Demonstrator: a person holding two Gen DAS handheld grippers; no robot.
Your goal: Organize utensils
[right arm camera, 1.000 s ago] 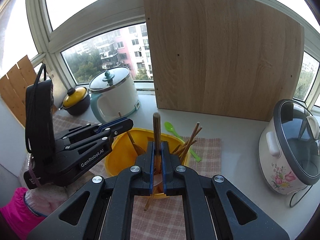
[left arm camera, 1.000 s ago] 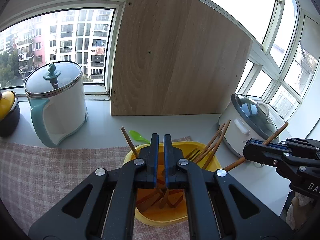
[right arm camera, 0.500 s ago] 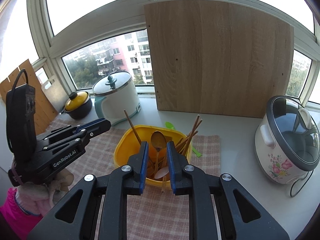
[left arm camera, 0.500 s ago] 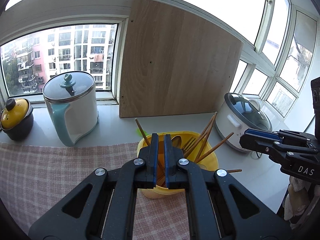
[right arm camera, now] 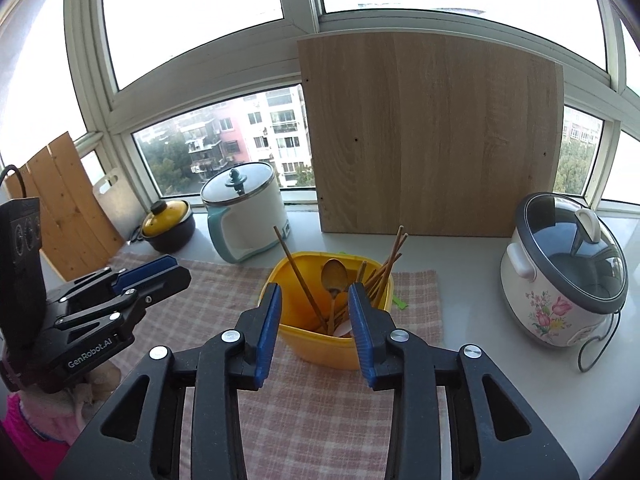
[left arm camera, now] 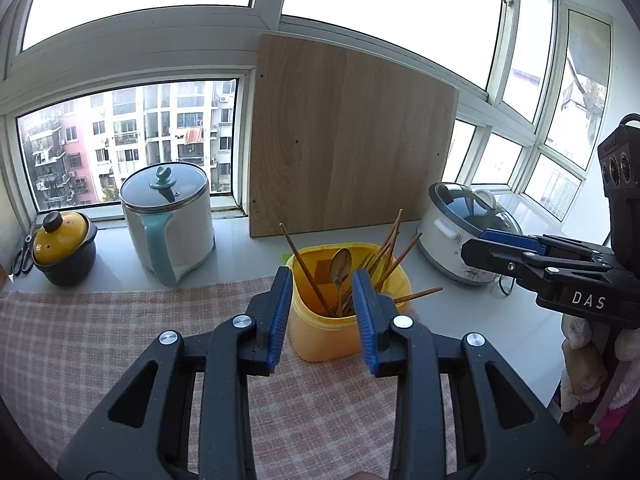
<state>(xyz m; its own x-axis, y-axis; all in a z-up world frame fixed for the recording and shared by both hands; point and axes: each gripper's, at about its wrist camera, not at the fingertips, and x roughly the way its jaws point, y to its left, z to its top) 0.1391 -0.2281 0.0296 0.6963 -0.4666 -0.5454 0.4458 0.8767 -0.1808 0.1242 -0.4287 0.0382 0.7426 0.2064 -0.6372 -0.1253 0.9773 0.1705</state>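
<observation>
Both of our grippers have pulled back from the yellow holder (left arm camera: 344, 312) and their jaws have just been opening, with nothing between them now; the spoon and chopsticks we were gripping stand in the holder. Going left to right in the left wrist view: at nine o'clock sits a small dark pot with a glossy yellow lid (left arm camera: 60, 240), then a smooth white kettle with a teal handle (left arm camera: 168, 224) and glass lid, both on the pale bench (left arm camera: 248, 252). Our left gripper (left arm camera: 322, 316) hangs released at six o'clock over the pink checked cloth (left arm camera: 80, 340), which looks soft and woven. Dead centre, the holder is rounded, hard plastic; a dull metal spoon (left arm camera: 340, 266) and slim wooden chopsticks (left arm camera: 390, 248) lean in it, and a flat wood-grain board (left arm camera: 348, 148) props up behind at twelve. At three o'clock sits a white rice cooker (left arm camera: 460, 232) with a glass lid, then our right gripper (left arm camera: 496, 244), likewise released. We judge the sorting nearly done: only a green plastic utensil (right arm camera: 400, 303) lies loose behind the holder, at about one o'clock of it in the right wrist view.
</observation>
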